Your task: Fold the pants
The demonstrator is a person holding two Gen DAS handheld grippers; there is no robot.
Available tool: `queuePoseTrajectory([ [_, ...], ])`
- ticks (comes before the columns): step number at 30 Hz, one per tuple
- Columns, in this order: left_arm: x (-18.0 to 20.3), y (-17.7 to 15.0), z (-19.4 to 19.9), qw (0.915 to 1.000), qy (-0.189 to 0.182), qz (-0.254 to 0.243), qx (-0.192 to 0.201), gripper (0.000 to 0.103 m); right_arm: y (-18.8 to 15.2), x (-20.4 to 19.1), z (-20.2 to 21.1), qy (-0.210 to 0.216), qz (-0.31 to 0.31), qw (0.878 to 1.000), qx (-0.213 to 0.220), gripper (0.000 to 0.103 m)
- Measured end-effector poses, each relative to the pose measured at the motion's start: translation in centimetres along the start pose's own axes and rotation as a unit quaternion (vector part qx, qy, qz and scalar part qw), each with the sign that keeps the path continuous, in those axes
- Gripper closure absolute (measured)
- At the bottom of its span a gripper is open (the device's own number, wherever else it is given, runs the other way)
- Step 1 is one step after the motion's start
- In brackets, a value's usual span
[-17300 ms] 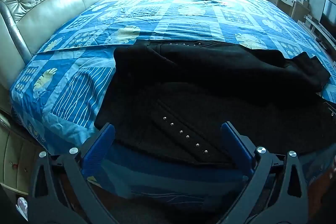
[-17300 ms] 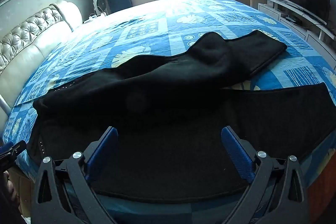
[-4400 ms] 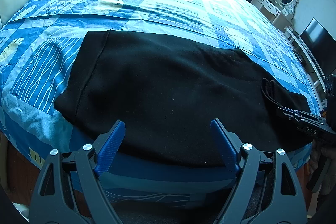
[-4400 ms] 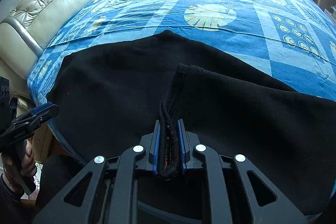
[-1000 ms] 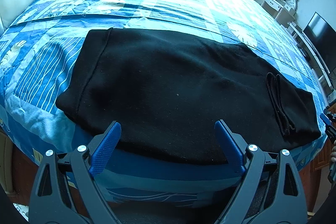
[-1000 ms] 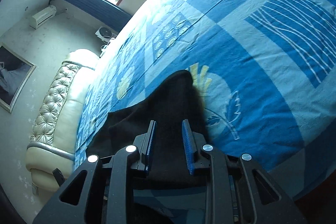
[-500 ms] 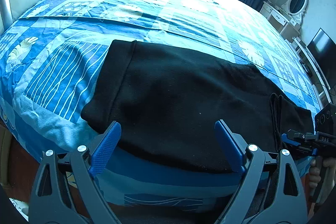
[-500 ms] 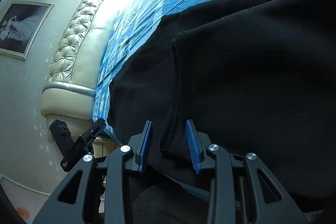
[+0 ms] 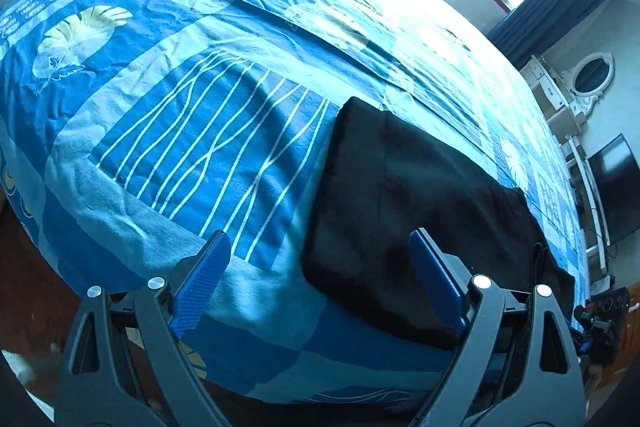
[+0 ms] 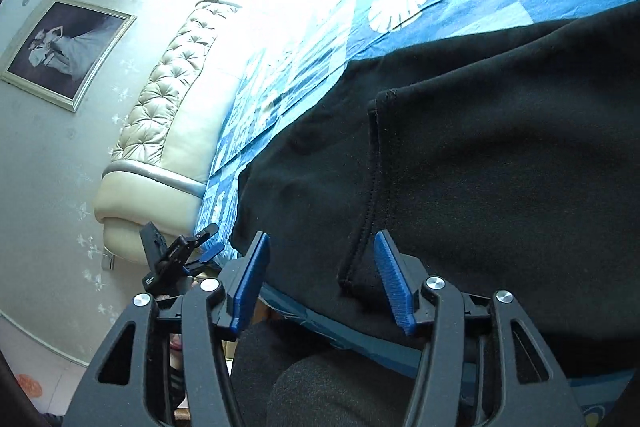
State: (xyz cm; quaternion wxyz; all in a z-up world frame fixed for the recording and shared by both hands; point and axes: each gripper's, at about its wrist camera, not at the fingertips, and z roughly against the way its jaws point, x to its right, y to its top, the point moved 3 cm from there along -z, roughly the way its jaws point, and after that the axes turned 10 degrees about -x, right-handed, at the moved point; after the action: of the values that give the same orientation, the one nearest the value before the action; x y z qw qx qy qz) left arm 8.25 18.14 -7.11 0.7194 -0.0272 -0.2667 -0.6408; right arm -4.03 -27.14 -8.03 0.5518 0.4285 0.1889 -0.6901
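Since half a second ago your left gripper (image 9: pixel 316 275) has swung toward the headboard end, so the black pants (image 9: pixel 416 203) now sit off to its right, and your right gripper (image 10: pixel 320 279) has spread its fingers wider around the hem. Both pairs of fingers stand open, gripping nothing. You have the pants lying folded flat on the blue patterned bed (image 9: pixel 200 131), along its near edge. Your right fingers straddle the stitched hem edge (image 10: pixel 370 187) lying on top; your left fingers (image 9: pixel 202 281) hover over the bedspread and the pants' corner.
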Motion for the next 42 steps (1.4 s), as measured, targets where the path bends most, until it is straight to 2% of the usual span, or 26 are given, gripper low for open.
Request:
queuePoseTrajectory([
  [3, -1.1, 1.2, -1.4, 0.9982, -0.05, 0.005, -0.032, 0.013, -0.5, 0.1, 0.7, -0.008, 0.001, 1.0, 0.001, 0.046],
  [6, -0.8, 2.3, -3.3, 0.9933, -0.09, -0.015, -0.071, 0.014, -0.6, 0.3, 0.5, -0.009, -0.005, 1.0, -0.001, 0.046],
  [9, -0.1, 3.2, -4.6, 0.9897, -0.1, -0.049, -0.089, 0.014, -0.6, 0.3, 0.2, -0.01, -0.01, 1.0, -0.002, 0.046],
  [10, 0.2, 3.4, -4.9, 0.9875, -0.112, -0.055, -0.095, 0.016, -0.6, 0.4, 0.0, -0.009, -0.011, 1.0, -0.003, 0.046],
  [12, 0.4, 3.8, -5.4, 0.9808, -0.148, -0.053, -0.115, 0.035, -0.7, 0.5, -0.1, -0.013, -0.01, 1.0, -0.007, 0.045],
  [17, 1.1, 3.6, -6.7, 0.9644, -0.216, -0.034, -0.148, 0.037, -0.8, 0.4, -1.1, -0.015, -0.007, 1.0, -0.019, 0.045],
  [19, 1.4, 3.5, -7.1, 0.9621, -0.227, -0.029, -0.149, 0.037, -0.8, 0.3, -1.3, -0.014, -0.006, 1.0, -0.02, 0.045],
  [20, 1.7, 3.5, -7.2, 0.9613, -0.23, -0.029, -0.149, 0.038, -0.8, 0.2, -1.3, -0.013, -0.004, 1.0, -0.02, 0.045],
  [22, 2.2, 3.3, -7.7, 0.9615, -0.227, -0.026, -0.153, 0.061, -0.8, 0.0, -1.3, -0.018, 0.001, 1.0, -0.02, 0.045],
  [23, 2.3, 3.1, -8.0, 0.961, -0.224, -0.022, -0.161, 0.08, -0.8, -0.1, -1.3, -0.022, 0.004, 1.0, -0.019, 0.045],
  [24, 2.4, 2.9, -8.3, 0.961, -0.221, -0.017, -0.165, 0.084, -0.8, -0.2, -1.2, -0.024, 0.006, 1.0, -0.018, 0.045],
  [31, 4.6, 3.0, -5.5, 0.973, -0.183, -0.032, -0.136, 0.089, -0.2, -0.3, 1.0, -0.032, 0.004, 0.999, 0.018, 0.045],
  [33, 5.9, 3.2, -4.3, 0.975, -0.178, -0.038, -0.127, 0.089, 0.1, 0.1, 2.1, -0.033, -0.006, 0.999, 0.039, 0.035],
  [35, 7.5, 3.1, -2.8, 0.977, -0.172, -0.051, -0.115, 0.089, 0.4, 0.7, 3.2, -0.036, -0.021, 0.997, 0.061, 0.03],
  [42, 14.7, 2.6, 1.8, 0.9793, -0.143, -0.115, -0.084, 0.089, 1.2, 3.4, 6.5, -0.08, -0.078, 0.986, 0.122, 0.019],
])
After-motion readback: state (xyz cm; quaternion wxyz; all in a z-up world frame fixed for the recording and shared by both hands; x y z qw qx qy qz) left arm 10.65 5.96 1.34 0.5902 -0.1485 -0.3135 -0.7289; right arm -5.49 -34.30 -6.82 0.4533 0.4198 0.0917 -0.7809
